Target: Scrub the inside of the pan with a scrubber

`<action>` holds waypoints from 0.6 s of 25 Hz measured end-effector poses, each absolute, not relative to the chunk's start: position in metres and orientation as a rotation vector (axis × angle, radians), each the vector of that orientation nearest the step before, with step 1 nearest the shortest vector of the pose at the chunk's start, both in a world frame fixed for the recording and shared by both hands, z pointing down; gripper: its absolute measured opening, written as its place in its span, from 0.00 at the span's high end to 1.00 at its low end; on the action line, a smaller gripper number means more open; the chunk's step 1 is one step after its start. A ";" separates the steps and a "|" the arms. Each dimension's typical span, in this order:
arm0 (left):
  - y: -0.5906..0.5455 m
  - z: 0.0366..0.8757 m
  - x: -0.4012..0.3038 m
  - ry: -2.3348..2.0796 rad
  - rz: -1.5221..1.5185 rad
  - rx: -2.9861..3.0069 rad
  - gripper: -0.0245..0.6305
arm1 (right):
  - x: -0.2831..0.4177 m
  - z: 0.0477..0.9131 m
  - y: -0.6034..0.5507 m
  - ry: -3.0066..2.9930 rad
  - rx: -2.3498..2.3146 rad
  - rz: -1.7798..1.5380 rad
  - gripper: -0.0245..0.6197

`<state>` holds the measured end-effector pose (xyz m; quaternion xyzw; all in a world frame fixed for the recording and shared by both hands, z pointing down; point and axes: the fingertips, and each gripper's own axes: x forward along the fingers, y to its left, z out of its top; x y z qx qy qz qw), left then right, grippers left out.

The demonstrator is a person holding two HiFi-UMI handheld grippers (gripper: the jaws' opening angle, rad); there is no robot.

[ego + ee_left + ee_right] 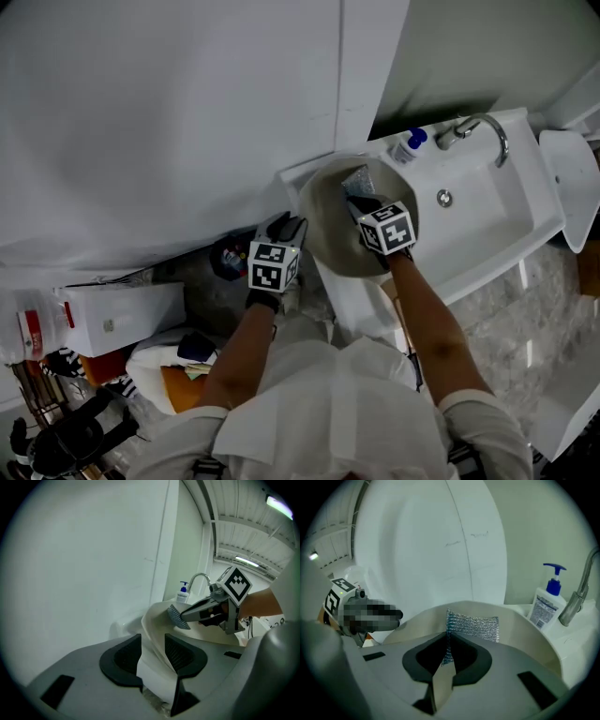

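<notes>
One pan point(328, 239), one scrubber point(474, 625), one soap bottle point(546, 604), one faucet point(483, 127), two grippers.
The pan's pale beige, round and smooth inside, sitting at the left end of the white sink point(487, 220). Left gripper point(152, 656) has its jaws wide with the pan's rim in the gap. Right gripper point(447, 656) has its jaws clamped on the silvery mesh scrubber, over the pan's inside.

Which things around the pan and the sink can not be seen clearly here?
- Floor of the pan: in the head view the right tool covers it; in the right gripper view that tool's body does.
- Whether the scrubber touches the pan: right gripper view, lower edge behind the tool's body.
- Label of the soap bottle: print too small.
- Rim or handle between the open jaws of the left tool: left gripper view, cut off below.
</notes>
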<state>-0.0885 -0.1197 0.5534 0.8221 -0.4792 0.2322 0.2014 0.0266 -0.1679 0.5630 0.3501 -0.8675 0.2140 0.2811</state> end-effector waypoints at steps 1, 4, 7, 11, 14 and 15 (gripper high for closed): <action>-0.120 0.557 -0.086 -1.317 0.643 2.294 0.72 | 0.020 0.567 -0.170 -2.323 0.941 0.589 0.93; -0.121 0.566 -0.079 -1.253 0.647 2.299 0.72 | 0.003 0.577 -0.180 -2.324 0.957 0.661 0.93; -0.125 0.571 -0.078 -1.243 0.652 2.292 0.79 | -0.011 0.587 -0.191 -2.316 0.951 0.710 0.93; -0.127 0.573 -0.078 -1.226 0.627 2.286 0.80 | -0.027 0.595 -0.203 -2.324 0.921 0.748 0.93; -0.128 0.574 -0.077 -1.217 0.622 2.280 0.80 | -0.039 0.599 -0.209 -2.322 0.892 0.739 0.95; -0.128 0.574 -0.077 -1.216 0.622 2.277 0.80 | -0.042 0.599 -0.210 -2.321 0.883 0.734 0.95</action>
